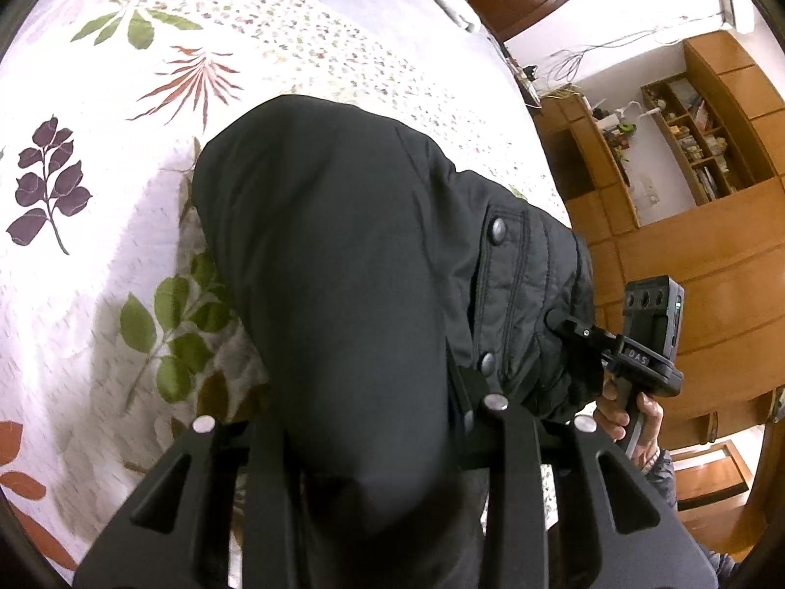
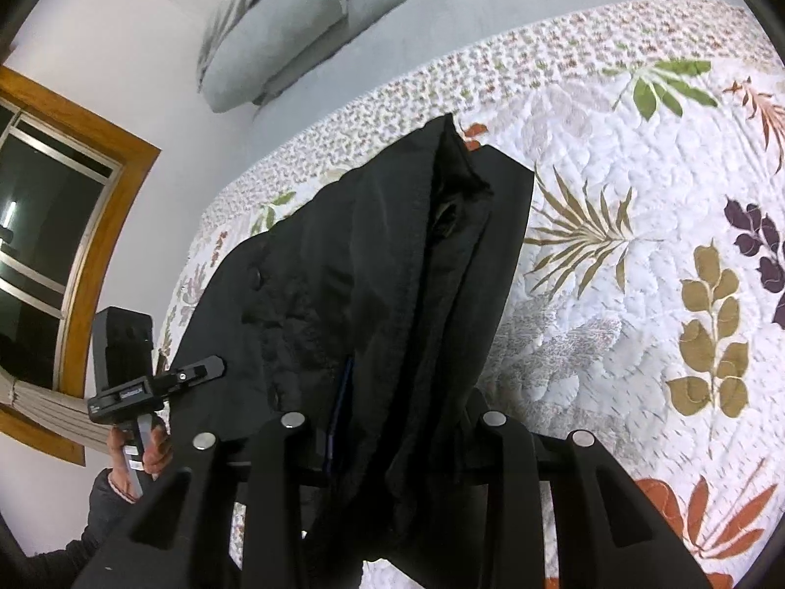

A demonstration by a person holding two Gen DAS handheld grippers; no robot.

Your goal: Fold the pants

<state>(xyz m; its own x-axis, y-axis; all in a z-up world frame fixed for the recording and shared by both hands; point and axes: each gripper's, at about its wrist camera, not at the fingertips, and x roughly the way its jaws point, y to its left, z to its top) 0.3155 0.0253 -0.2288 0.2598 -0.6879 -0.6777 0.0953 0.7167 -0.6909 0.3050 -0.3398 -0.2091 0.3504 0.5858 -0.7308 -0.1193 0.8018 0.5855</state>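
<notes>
Left gripper (image 1: 373, 446): fingers clamped on a thick fold of the black pants (image 1: 353, 255), cloth bunched betw. them and spilling fwd over the bedspread (image 1: 98, 294). Far end of the pants rests on the quilt; near end is lifted.

Fabric looks matte, smooth, padded/quilted nr the waist w/ metal snaps (image 1: 499, 230), so prob. bulky but light, soft, no stiffness; it'll sag wherever unsupported. Surface seems a bit slick, so grip best taken on the stitched waistband or seam edge, not a single thin layer.

Right gripper (image 2: 392, 441): fingers likewise pinching the pants (image 2: 373, 265), several layers deep, a fuzzy dark lining showing at the open edge.

Bedspread: white quilted cotton-like, leaf prints, puckered texture, gives friction for dragging flat. Grey pillows (image 2: 274, 34) beyond.
</notes>
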